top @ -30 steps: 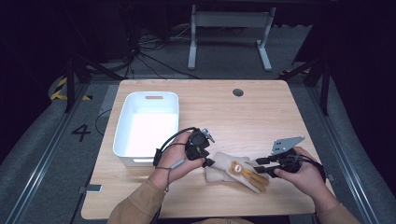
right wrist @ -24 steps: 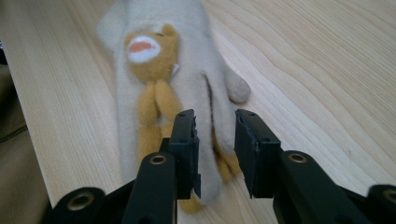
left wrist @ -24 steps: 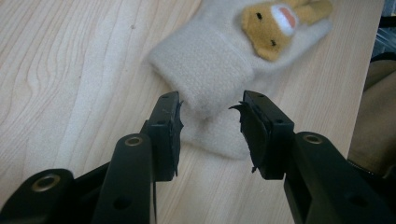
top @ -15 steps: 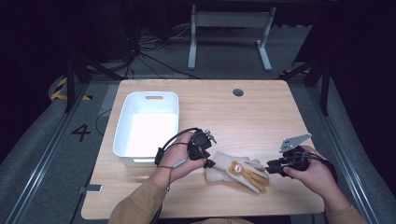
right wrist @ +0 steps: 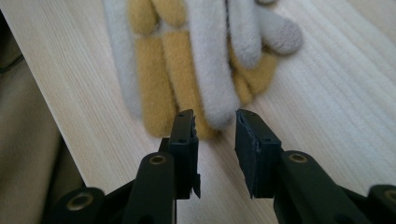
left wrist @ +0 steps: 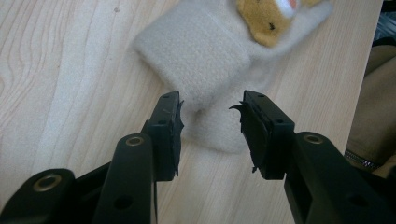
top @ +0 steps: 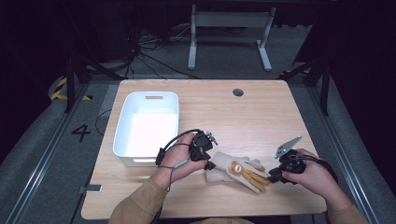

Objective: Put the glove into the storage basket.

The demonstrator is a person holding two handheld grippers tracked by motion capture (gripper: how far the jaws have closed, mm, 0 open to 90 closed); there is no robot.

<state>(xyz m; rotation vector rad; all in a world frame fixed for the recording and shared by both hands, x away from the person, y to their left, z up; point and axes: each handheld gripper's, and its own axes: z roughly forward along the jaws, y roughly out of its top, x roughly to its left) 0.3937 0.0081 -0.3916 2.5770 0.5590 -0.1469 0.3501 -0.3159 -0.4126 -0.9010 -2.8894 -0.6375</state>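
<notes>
A pair of fuzzy cream and yellow gloves (top: 240,171) with an animal face lies near the table's front edge, one on the other. My left gripper (top: 211,164) is at the cuff end, and its jaws (left wrist: 211,105) are shut on the lower glove's cream cuff (left wrist: 212,128), with a pad against each side. My right gripper (top: 272,176) is at the fingertip end. Its jaws (right wrist: 215,119) have just been opening and stand open, with a cream glove finger (right wrist: 217,93) reaching between the tips, untouched by the pads.
A white bin (top: 122,140) stands on the wooden table (top: 224,116) just left of my left hand. A round cable hole (top: 238,92) is at the back. Tan sleeves come in over the front edge.
My right gripper has shifted a little at the gloves' fingertips, and its grey plate has tilted. The left gripper and the gloves stay where they were.
</notes>
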